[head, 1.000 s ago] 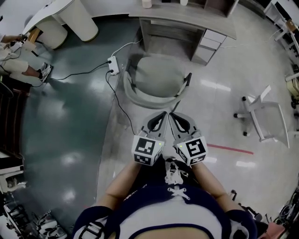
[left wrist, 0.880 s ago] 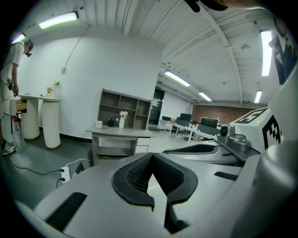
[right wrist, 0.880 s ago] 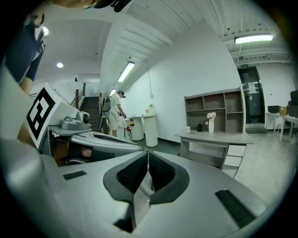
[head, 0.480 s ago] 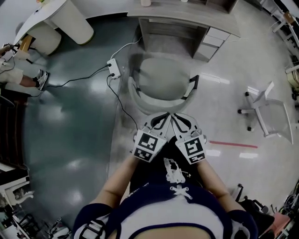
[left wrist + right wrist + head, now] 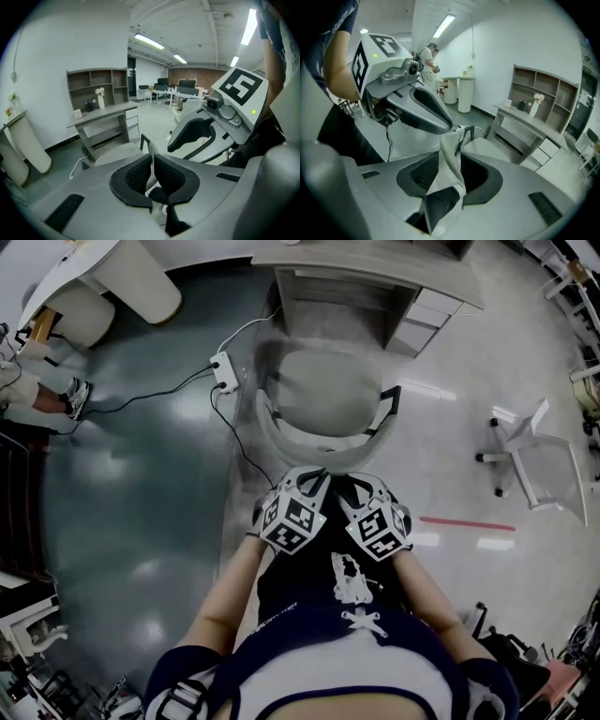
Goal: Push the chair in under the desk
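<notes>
The grey office chair (image 5: 323, 390) stands with its seat partly under the grey desk (image 5: 375, 277), and its curved backrest (image 5: 314, 444) faces me. My left gripper (image 5: 302, 480) is shut with nothing in it, its pads (image 5: 140, 171) meeting just behind the backrest. My right gripper (image 5: 367, 486) is beside it and its jaws are opening. In the right gripper view the pale backrest edge (image 5: 452, 154) runs between the spread pads (image 5: 424, 173), which do not press on it. The chair seat (image 5: 487, 147) and the desk (image 5: 529, 124) lie beyond.
A white power strip (image 5: 225, 371) and its black cable (image 5: 239, 446) lie on the floor left of the chair. A second white chair (image 5: 530, 460) stands at the right. A drawer unit (image 5: 422, 320) sits under the desk's right end. A person (image 5: 429, 56) stands at a far counter.
The chair has slid closer to the desk. Both grippers have drawn back toward my body and tilted upward, so their marker cubes now face the head camera.
</notes>
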Demonstrator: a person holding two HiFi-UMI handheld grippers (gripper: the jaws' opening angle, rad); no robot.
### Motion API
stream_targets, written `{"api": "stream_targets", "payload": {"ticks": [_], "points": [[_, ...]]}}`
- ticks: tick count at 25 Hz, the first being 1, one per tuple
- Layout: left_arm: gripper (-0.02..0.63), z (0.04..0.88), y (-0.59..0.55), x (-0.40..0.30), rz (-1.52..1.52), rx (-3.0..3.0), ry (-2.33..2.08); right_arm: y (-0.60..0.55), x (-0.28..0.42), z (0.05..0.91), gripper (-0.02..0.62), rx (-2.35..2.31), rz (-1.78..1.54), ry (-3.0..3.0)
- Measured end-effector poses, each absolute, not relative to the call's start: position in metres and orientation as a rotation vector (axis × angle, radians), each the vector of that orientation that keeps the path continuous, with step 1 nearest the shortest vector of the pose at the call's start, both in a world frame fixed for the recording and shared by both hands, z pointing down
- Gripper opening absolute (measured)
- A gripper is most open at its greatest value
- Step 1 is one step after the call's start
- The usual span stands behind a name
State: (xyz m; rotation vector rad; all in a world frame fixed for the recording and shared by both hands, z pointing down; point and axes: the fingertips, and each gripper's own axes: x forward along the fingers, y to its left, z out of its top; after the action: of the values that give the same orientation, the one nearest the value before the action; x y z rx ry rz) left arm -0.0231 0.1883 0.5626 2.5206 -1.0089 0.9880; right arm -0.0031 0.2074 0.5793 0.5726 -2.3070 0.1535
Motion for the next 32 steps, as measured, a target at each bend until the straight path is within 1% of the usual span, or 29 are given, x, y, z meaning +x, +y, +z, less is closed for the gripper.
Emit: {"api": "stream_targets", "payload": {"ticks": [1,2,4,5,7,11,15,19,22,27,32], "points": [[0.014,0.569,0.188,-0.027,1.041,2.518,-1.004,0.207,-0.003,0.585,0.121,0.560,0.130,-2.287],[0.036,0.577,0.189,-0.032,1.111,2.520,-0.990,0.206,-0.002,0.592,0.121,0.545,0.099,-2.263],[0.117,0.595,0.190,-0.038,1.294,2.531,-0.934,0.203,0.000,0.607,0.121,0.508,0.034,-2.206],[0.135,0.603,0.191,-0.041,1.385,2.537,-0.903,0.202,0.001,0.614,0.123,0.489,0.005,-2.177],[0.144,0.618,0.193,-0.044,1.523,2.547,-0.849,0.200,0.001,0.626,0.124,0.460,-0.033,-2.132],[0.190,0.646,0.194,-0.054,1.712,2.514,-0.757,0.195,-0.008,0.646,0.124,0.416,-0.105,-2.069],[0.199,0.671,0.190,-0.061,1.812,2.461,-0.713,0.187,-0.008,0.664,0.124,0.385,-0.144,-2.004],[0.199,0.683,0.185,-0.064,1.829,2.428,-0.738,0.185,-0.006,0.678,0.124,0.373,-0.145,-1.972],[0.198,0.689,0.181,-0.064,1.803,2.415,-0.770,0.183,-0.004,0.682,0.123,0.364,-0.166,-1.962],[0.183,0.692,0.174,-0.065,1.693,2.398,-0.846,0.184,-0.006,0.684,0.089,0.377,-0.113,-1.978],[0.181,0.692,0.170,-0.066,1.617,2.379,-0.847,0.178,-0.007,0.683,0.086,0.390,-0.065,-2.004]]}}
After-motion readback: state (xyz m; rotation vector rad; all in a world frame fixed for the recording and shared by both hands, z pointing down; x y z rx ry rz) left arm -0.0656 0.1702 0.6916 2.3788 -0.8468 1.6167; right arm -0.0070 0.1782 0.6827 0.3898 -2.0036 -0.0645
